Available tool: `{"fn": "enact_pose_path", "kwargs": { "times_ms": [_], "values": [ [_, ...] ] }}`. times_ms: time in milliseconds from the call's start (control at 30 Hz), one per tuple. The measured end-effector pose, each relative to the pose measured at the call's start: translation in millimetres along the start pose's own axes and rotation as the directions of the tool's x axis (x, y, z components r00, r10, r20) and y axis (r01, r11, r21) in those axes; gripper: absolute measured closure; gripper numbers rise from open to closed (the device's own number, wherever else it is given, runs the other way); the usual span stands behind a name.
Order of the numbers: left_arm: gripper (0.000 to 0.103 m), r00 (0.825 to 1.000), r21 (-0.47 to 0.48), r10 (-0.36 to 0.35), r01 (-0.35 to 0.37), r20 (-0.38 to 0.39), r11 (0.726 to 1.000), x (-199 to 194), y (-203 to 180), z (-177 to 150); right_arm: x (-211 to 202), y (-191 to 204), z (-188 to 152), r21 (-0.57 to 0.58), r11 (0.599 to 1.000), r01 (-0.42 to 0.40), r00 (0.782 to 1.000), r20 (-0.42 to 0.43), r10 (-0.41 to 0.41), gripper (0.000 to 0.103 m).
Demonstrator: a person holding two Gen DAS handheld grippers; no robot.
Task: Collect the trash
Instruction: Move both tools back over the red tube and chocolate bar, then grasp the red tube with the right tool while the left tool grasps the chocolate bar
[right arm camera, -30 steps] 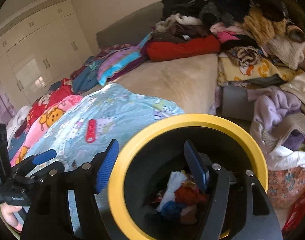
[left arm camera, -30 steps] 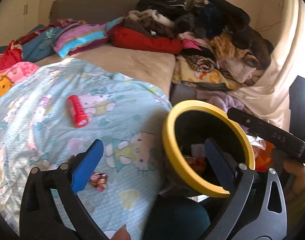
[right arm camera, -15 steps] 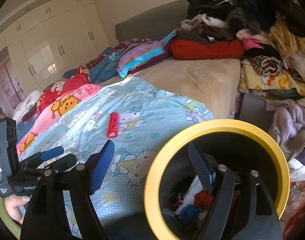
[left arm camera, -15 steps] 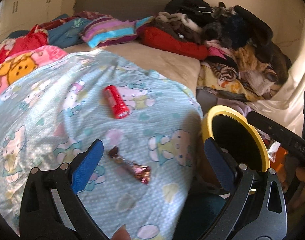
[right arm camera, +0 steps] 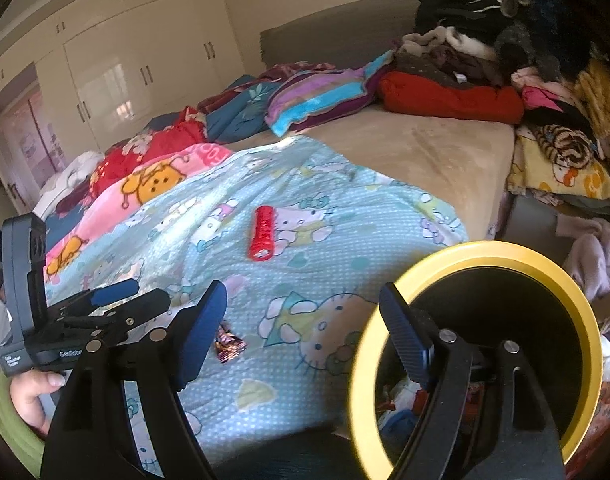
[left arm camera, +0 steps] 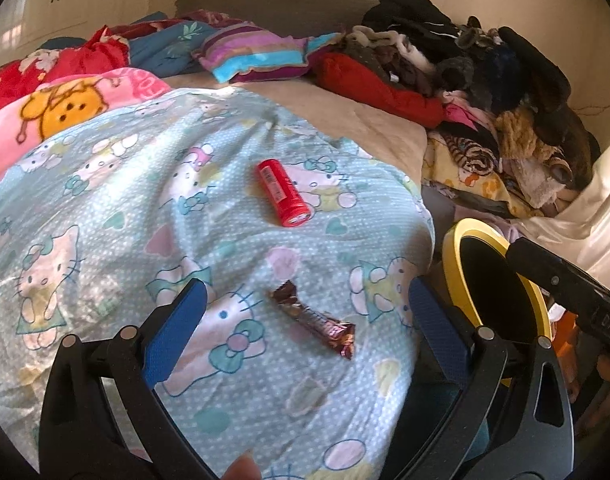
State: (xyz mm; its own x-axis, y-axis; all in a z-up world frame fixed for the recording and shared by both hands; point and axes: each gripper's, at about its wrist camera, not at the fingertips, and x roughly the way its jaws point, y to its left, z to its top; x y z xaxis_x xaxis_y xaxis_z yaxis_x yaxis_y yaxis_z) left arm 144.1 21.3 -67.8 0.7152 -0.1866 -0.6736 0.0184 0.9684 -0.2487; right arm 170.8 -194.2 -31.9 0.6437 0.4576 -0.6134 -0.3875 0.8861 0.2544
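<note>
A brown candy wrapper (left arm camera: 313, 320) lies on the light-blue cat-print blanket (left arm camera: 125, 208), between the open fingers of my left gripper (left arm camera: 305, 320), which hovers just above it. A red cylinder (left arm camera: 283, 192) lies farther up the blanket. In the right wrist view the wrapper (right arm camera: 228, 346) peeks out beside my left finger and the red cylinder (right arm camera: 262, 233) is mid-bed. My right gripper (right arm camera: 305, 340) is open; its right finger sits across the rim of a black bin with a yellow rim (right arm camera: 477, 252) that holds trash. The bin (left arm camera: 501, 288) stands at the bed's right edge.
A pile of clothes (left arm camera: 485, 92) covers the right side of the bed. Pillows and colourful blankets (left arm camera: 257, 52) lie at the head. White wardrobes (right arm camera: 125, 64) line the far wall. More clothes (right arm camera: 597, 256) lie beside the bin.
My left gripper has swung left, away from the bin and over the blanket; the wrapper now sits centred between its fingers. The right gripper view has also shifted left, with the bin now lower right.
</note>
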Motion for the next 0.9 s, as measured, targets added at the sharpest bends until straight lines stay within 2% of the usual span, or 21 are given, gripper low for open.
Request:
{"fn": "enact_pose_path", "kwargs": {
  "times_ms": [300, 633, 700, 900],
  "values": [
    [0.011, 0.999, -0.033, 0.024, -0.025, -0.021, 0.999, 2, 19, -4, 10, 23, 6, -0.047, 0.998, -0.038, 0.999, -0.019, 0.037, 0.025],
    [0.011, 0.996, -0.090, -0.044, 0.036, -0.084, 0.995, 19, 18, -18, 53, 40, 38, -0.074, 0.996, -0.058, 0.996, -0.067, 0.053, 0.024],
    [0.018, 0.994, -0.097, -0.056, 0.047, -0.090, 0.994, 23, 15, -21, 63, 43, 43, -0.087, 0.995, -0.053, 0.996, -0.077, 0.046, 0.024],
    [0.031, 0.989, -0.111, -0.085, 0.072, -0.118, 0.991, 36, 6, -28, 101, 42, 54, -0.065, 0.996, -0.053, 0.990, -0.131, 0.045, 0.024]
  ]
}}
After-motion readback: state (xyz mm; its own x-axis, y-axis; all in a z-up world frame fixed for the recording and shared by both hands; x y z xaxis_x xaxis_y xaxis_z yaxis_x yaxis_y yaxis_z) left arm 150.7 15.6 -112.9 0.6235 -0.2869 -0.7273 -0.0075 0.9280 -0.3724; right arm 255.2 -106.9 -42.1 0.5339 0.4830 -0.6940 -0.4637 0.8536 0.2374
